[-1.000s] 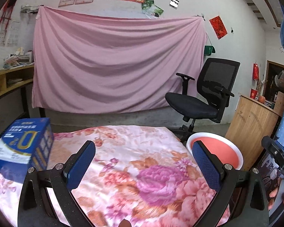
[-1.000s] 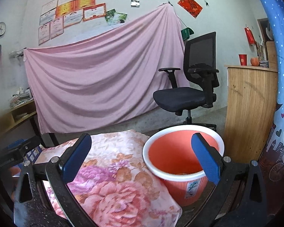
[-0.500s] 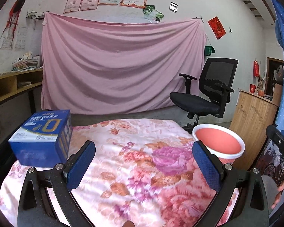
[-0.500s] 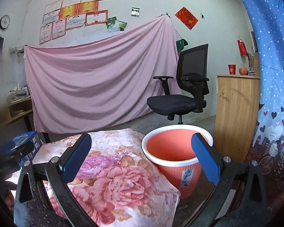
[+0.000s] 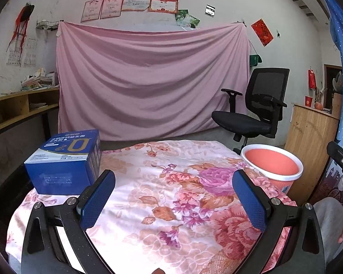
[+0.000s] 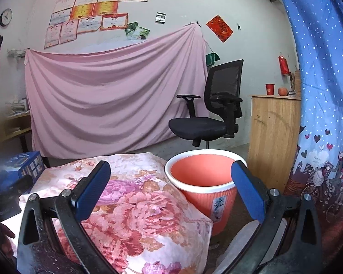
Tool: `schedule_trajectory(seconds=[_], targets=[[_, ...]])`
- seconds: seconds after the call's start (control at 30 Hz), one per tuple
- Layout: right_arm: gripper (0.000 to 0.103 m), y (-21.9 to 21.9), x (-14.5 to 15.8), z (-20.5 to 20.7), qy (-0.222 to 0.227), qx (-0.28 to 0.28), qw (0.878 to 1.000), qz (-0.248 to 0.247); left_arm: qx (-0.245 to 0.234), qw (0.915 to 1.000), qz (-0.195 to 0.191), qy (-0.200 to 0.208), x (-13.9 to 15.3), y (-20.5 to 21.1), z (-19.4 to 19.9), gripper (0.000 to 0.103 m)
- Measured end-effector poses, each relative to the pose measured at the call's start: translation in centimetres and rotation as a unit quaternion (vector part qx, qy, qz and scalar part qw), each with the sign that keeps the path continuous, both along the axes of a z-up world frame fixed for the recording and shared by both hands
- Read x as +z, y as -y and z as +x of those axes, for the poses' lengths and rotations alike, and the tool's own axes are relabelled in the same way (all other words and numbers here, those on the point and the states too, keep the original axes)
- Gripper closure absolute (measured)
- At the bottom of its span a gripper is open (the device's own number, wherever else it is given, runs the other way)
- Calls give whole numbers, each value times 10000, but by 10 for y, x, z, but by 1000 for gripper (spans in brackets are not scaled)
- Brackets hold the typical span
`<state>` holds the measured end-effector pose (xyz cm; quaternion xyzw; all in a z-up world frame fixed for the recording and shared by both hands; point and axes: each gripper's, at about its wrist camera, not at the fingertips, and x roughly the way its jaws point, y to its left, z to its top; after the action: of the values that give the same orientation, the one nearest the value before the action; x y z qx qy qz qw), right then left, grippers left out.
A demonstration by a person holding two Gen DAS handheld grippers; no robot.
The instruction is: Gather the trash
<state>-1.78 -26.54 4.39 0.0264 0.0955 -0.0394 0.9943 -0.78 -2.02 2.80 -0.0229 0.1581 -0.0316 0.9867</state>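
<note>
A blue cardboard box (image 5: 64, 163) stands on the table's far left, on the floral tablecloth (image 5: 162, 196); it also shows at the left edge of the right wrist view (image 6: 22, 163). An orange bin with a white rim (image 5: 273, 165) stands on the floor beside the table's right edge, and shows in the right wrist view (image 6: 203, 178) too. My left gripper (image 5: 173, 202) is open and empty above the cloth, right of the box. My right gripper (image 6: 171, 193) is open and empty, over the table's right corner and the bin.
A black office chair (image 5: 253, 111) stands behind the bin. A wooden cabinet (image 6: 274, 137) is right of it, with a blue patterned curtain (image 6: 327, 114) beside. A pink sheet (image 5: 148, 84) hangs on the back wall. A wooden shelf (image 5: 18, 111) is at left.
Both grippers have pulled back and risen, so more of the table, the box and the bin shows. Both stay open and empty.
</note>
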Motion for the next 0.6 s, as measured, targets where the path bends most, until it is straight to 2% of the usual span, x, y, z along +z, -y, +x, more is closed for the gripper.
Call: schedule_trajectory(seconds=[0.6], targets=[[0,-16,-22,5,-118,282,9993,-221,122,9999,22,-110,-18,-6,-1,3]])
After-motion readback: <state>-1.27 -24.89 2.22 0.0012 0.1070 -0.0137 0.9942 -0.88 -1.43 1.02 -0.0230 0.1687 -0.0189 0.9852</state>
